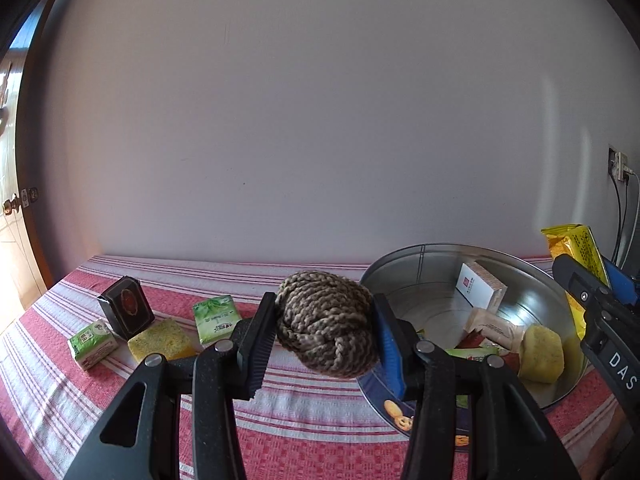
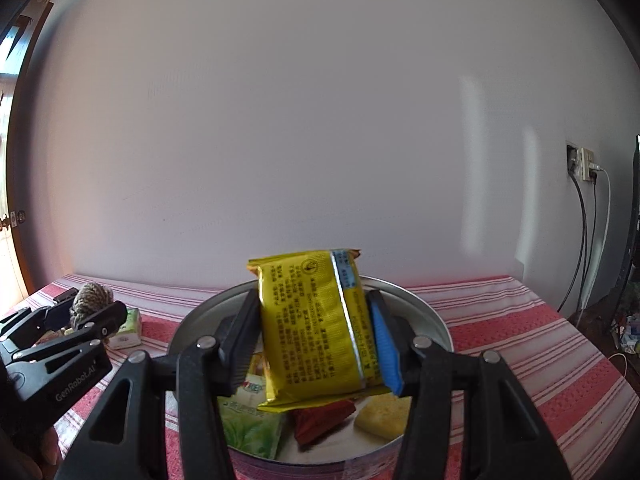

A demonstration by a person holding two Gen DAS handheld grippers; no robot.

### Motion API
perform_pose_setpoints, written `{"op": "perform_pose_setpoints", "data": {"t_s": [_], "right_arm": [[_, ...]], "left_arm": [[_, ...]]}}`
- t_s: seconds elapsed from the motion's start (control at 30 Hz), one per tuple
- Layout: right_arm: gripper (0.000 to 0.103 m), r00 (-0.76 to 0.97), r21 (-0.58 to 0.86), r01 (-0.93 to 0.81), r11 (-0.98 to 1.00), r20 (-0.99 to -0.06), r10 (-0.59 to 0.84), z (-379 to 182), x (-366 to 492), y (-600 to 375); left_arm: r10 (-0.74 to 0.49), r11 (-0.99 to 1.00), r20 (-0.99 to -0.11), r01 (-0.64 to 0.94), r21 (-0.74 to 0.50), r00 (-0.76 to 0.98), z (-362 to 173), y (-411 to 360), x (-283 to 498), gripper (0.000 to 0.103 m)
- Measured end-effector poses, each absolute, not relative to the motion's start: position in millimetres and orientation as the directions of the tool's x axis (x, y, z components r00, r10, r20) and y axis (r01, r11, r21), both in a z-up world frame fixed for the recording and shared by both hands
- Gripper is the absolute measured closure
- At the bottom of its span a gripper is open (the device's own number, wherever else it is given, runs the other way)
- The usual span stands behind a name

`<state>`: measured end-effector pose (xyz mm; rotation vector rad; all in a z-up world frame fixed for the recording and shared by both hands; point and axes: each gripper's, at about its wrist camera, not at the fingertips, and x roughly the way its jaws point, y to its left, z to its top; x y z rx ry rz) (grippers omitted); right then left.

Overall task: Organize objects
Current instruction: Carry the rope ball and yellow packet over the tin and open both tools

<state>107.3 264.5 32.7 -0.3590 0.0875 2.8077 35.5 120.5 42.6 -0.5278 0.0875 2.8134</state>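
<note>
Gripping rope ball (image 1: 326, 324) in left fingers (image 1: 256, 344), yellow packet (image 2: 320, 324) clenched in right fingers (image 2: 384, 344) above tin (image 2: 432, 316)

The round tin (image 1: 424, 276) sits at lower right of the left wrist frame on the tablecloth (image 1: 320, 400); a box (image 1: 480, 286) and sponge (image 1: 542, 354) lie inside. Lower left, packets (image 1: 216, 318) and a case (image 1: 127, 306) rest on the cloth.

Both wrist cameras face the wall low over the table, sharing the tin (image 1: 420, 276) (image 2: 424, 304).
</note>
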Motion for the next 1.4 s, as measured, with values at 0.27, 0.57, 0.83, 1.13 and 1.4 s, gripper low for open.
{"op": "perform_pose_setpoints", "data": {"t_s": [0.27, 0.57, 0.83, 1.13, 1.4], "right_arm": [[0.050, -0.902, 0.047, -0.355, -0.934, -0.281, 0.328, 33.2, 105.4, 294.4], [0.050, -0.883, 0.058, -0.400, -0.915, -0.291, 0.368, 32.0, 101.7, 320.9], [0.050, -0.861, 0.030, -0.435, -0.900, -0.306, 0.407, 26.0, 95.5, 333.2], [0.050, -0.847, 0.009, -0.432, -0.902, -0.348, 0.402, 17.9, 85.6, 340.4], [0.050, -0.844, -0.003, -0.422, -0.907, -0.363, 0.394, 16.1, 81.1, 339.2]], "left_arm": [[0.302, -0.945, -0.359, -0.327, 0.010, -0.883, 47.0, 152.6, 37.4, 0.054], [0.352, -0.927, -0.364, -0.374, -0.011, -0.863, 48.3, 188.0, 32.6, 0.054], [0.371, -0.921, -0.379, -0.387, -0.036, -0.847, 42.2, 200.6, 28.7, 0.054], [0.367, -0.920, -0.400, -0.392, -0.019, -0.840, 33.5, 198.2, 21.7, 0.054], [0.367, -0.917, -0.417, -0.398, -0.015, -0.831, 29.0, 199.4, 20.1, 0.054]]}}
